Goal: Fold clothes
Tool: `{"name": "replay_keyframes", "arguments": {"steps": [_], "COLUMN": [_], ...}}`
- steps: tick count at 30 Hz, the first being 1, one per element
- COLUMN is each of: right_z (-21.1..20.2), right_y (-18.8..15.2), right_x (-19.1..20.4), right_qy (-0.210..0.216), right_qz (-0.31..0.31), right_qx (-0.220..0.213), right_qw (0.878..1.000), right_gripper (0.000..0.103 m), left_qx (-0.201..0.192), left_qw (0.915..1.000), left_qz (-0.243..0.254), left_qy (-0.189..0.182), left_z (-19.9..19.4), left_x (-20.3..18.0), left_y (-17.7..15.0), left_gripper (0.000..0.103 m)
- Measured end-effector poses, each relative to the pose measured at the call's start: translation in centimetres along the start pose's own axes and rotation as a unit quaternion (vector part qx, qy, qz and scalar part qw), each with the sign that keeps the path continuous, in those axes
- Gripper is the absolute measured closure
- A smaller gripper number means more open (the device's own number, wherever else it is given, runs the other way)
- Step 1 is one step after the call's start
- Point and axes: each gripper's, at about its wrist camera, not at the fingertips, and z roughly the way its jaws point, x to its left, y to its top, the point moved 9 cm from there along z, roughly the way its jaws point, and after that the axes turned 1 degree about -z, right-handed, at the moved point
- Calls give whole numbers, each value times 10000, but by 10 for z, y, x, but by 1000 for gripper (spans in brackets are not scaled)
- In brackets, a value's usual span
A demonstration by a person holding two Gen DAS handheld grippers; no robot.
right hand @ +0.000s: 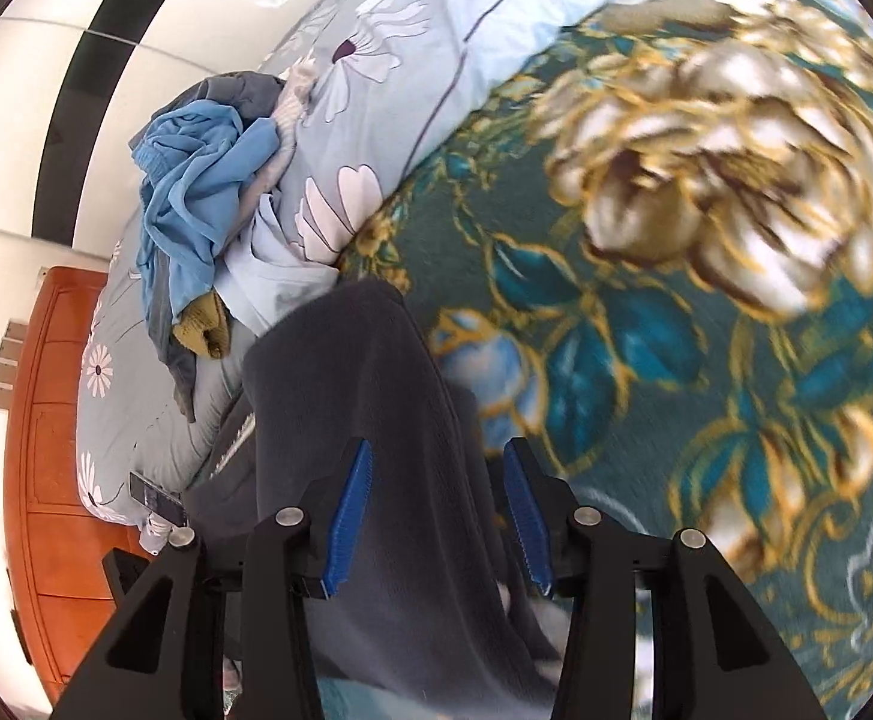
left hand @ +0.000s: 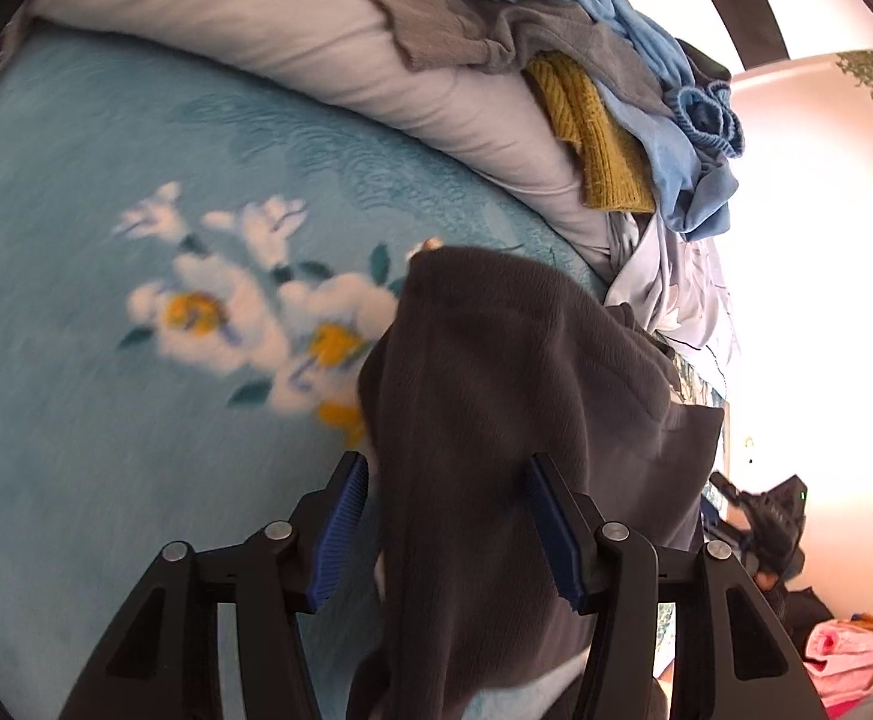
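Note:
A dark grey fleece garment [left hand: 496, 396] lies bunched on the bed and runs between the fingers of my left gripper [left hand: 448, 480], whose jaws stand wide apart around it. In the right wrist view the same garment [right hand: 364, 396] passes between the blue pads of my right gripper [right hand: 436, 468], also open and not pinching the cloth. A pile of unfolded clothes [left hand: 616, 78], light blue, grey and mustard yellow, sits on the pillow; it also shows in the right wrist view [right hand: 196, 204].
A light blue flowered blanket [left hand: 136, 360] covers the bed on the left. A teal and gold floral blanket [right hand: 706, 300] lies on the right. A pale pillow [left hand: 316, 36] and a flowered duvet [right hand: 412, 60] lie behind. A wooden headboard [right hand: 58, 450] stands left. Pink cloth [left hand: 850, 660] lies low right.

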Motion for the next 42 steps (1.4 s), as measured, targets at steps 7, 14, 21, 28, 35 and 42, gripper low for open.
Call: {"name": "replay_keyframes", "arguments": {"steps": [7,14,21,28,35,42], "right_z": [40,47,-1,38,51,27], "right_y": [22,27,53,67,70,66], "right_x": [12,32,62,27,-34,-34], "right_qy": [256,520,1179,715,280,528], "right_qz": [-104,-166,-368,12,757,688], "right_qx": [254,180,-626,-476,-442,-504], "right_qw": [9993,9983,9904,9963,9958,9950], "right_gripper": [49,86,90,91,102,100], "left_qx": [-119,-458,-975,-913,-624,-521], "left_qw": [9995,9980,9903,9899,9932,9947], "left_qz": [217,379,76,-690,-788,-564], "left_qy": [-178,-214,-990,-834,-587,-685], "left_z": [7,-7,-41,-4,25,23], "left_x": [-5,-9,-15,32,51,35], "left_y": [19,27,47,64,58,63], "left_gripper": [49,89,92,92,92,83]}}
